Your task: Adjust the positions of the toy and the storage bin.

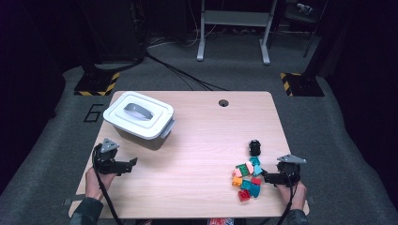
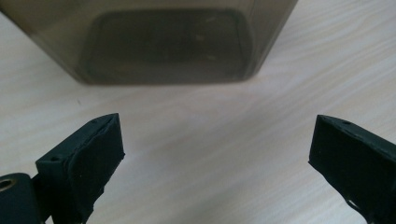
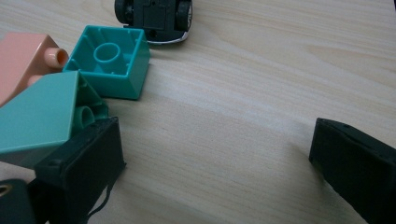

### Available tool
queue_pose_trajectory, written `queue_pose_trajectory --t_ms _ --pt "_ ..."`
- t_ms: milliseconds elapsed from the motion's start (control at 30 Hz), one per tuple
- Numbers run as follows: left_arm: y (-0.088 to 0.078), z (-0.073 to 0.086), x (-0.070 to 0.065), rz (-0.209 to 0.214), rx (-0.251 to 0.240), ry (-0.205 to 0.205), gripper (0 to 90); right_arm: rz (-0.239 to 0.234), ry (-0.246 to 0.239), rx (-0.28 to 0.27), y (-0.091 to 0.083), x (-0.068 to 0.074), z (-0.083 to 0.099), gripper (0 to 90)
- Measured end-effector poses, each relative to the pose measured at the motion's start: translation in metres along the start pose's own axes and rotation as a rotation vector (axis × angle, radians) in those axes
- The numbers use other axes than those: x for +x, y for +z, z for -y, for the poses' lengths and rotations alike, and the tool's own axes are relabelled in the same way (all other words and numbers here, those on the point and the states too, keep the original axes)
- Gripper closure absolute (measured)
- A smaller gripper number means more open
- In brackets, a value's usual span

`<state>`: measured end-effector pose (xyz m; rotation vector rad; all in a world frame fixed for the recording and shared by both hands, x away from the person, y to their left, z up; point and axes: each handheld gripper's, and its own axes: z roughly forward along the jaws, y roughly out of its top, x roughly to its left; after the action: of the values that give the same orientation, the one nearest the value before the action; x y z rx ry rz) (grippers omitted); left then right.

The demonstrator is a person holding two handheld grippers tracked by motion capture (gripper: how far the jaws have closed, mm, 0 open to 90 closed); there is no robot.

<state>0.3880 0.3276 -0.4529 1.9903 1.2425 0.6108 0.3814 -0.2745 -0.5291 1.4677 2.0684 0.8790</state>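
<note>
1. Two grippers sit low over the near edge of the bench (image 1: 202, 140), one in each hand. The left gripper (image 1: 133, 161) is at about 8 o'clock and the right gripper (image 1: 264, 177) at about 4 o'clock.
2. The right gripper's fingers (image 3: 79, 168) are spread wide with bare wood between them. One finger lies just beside a teal brick (image 3: 39, 116).
3. The bricks (image 1: 247, 178) lie in a loose pile at 4 o'clock, just left of the right gripper: teal, green, pink, orange, red.
4. In the right gripper view another teal brick (image 3: 112, 63) lies hollow side up, with a pink brick (image 3: 23, 60) beside it.
5. A toy car (image 1: 254, 147) sits just past the pile, its underside showing in the right gripper view.
6. The left gripper's fingers (image 2: 84, 158) are also wide and hold nothing.
7. A box (image 1: 141, 116) stands just beyond them at 10 o'clock, white lid on, grey handle on top, dark clear wall facing the gripper.
</note>
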Motion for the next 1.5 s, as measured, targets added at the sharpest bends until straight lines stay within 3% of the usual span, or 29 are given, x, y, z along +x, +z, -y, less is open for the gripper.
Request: queue_pose_trajectory --t_ms 267,667,900,1233,1333,1400,1500 --pt "-0.008 -0.049 -0.003 -0.018 -0.045 0.016 4.1 0.0 0.0 -0.002 0.0 0.0 0.0 2.7" --pt "0.016 -0.099 -0.013 -0.015 -0.04 0.057 9.0 -0.001 0.002 -0.004 0.0 0.001 0.0 3.6" --pt "0.037 -0.111 -0.009 -0.016 -0.029 0.051 15.1 -0.001 -0.002 -0.005 0.0 0.0 0.0 3.8" --pt "0.057 -0.119 -0.005 -0.032 -0.058 -0.019 28.0 -0.001 0.002 -0.004 -0.001 0.001 0.0 4.0" --pt "0.061 -0.119 0.0 -0.017 -0.074 -0.055 30.7 -0.001 -0.003 -0.007 0.0 0.0 0.0 4.2" --pt "0.064 -0.119 0.003 0.02 -0.074 -0.083 32.6 -0.001 -0.003 -0.006 0.0 0.0 0.0 4.2" --pt "0.065 -0.12 0.001 0.022 -0.079 -0.089 33.3 0.0 -0.002 -0.006 0.0 0.0 0.0 4.3"
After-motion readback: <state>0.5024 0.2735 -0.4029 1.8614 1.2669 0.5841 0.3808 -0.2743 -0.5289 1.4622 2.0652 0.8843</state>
